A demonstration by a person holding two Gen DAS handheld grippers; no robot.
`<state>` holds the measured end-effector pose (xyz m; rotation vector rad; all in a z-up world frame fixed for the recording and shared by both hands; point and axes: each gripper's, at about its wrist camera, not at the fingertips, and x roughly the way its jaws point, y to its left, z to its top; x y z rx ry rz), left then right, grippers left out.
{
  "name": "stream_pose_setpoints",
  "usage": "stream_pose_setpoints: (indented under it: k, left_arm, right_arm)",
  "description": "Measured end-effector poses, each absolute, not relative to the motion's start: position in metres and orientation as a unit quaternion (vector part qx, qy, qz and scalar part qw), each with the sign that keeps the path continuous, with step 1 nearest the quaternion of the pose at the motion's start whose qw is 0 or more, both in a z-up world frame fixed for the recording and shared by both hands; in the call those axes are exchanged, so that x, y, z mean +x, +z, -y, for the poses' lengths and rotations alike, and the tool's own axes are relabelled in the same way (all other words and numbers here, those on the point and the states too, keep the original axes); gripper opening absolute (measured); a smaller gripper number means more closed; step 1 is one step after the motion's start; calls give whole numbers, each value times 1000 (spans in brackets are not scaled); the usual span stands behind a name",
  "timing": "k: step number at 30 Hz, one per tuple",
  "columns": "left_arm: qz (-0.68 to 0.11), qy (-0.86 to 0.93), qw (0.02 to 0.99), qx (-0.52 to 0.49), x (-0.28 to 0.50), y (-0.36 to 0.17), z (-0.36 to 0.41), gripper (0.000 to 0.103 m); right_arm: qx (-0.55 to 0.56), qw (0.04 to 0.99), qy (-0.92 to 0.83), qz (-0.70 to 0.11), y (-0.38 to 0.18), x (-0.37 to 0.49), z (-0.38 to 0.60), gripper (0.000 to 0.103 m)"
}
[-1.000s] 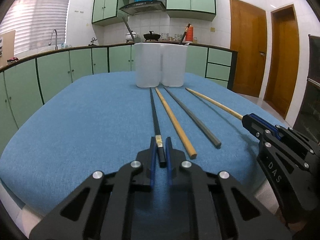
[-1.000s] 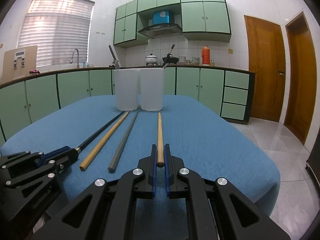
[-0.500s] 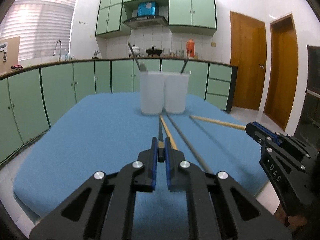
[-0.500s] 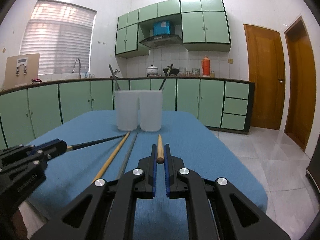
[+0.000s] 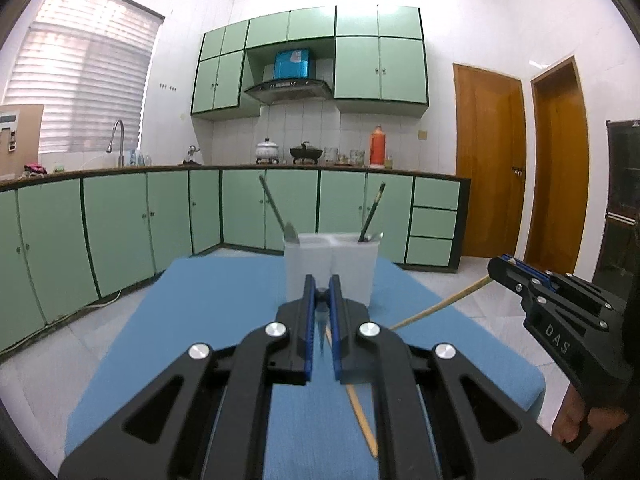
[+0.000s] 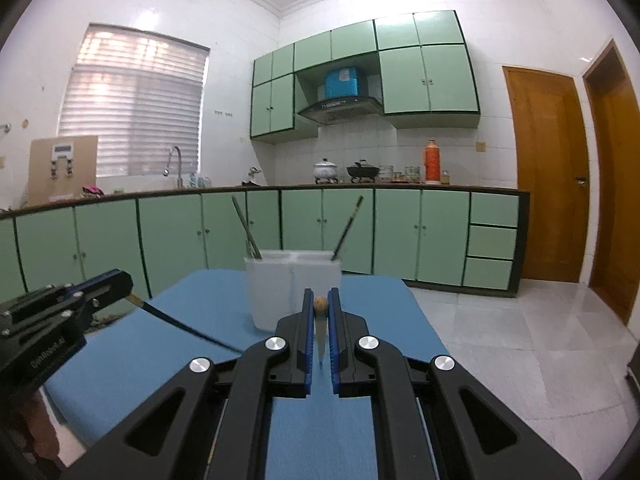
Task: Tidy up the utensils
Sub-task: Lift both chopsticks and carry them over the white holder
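Chopsticks lifted off blue desk [image 5: 224, 320]: left gripper [image 5: 321, 300] fingers pinched black chopstick [image 6: 180, 324]; right gripper [image 6: 319, 308] fingers pinched wooden chopstick [image 5: 440, 307]. Two white cups [image 6: 294, 280] ahead each held one utensil.

Both views are bright and evenly lit. Daylight comes through the slatted window blind [image 5: 86, 72], which is washed out to pale pink-white, and the white walls around it glare softly. The glossy floor tiles [image 6: 532, 320] carry pale reflections. Shadows are faint. Fisheye distortion bows the counter line [image 6: 256, 189] and the orange doors [image 5: 490, 160], and dark vignette fills every corner. The far kitchen is reasonably sharp; the chopstick tip between the near fingers [image 5: 308, 320] is smeared, and the dark chopstick [image 6: 188, 326] is slightly motion-blurred.
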<state>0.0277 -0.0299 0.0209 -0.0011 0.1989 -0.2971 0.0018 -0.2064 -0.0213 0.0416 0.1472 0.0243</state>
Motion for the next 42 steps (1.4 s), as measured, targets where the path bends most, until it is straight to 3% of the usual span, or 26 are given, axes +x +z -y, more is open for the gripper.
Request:
stream_pose_setpoints:
  k: [20, 42]
  left_arm:
    - [-97, -195, 976, 10, 78, 105, 34, 6]
    - [-31, -180, 983, -18, 182, 199, 65, 6]
  right_arm:
    - [45, 986, 106, -121, 87, 74, 232, 7]
    - [20, 992, 94, -77, 185, 170, 219, 7]
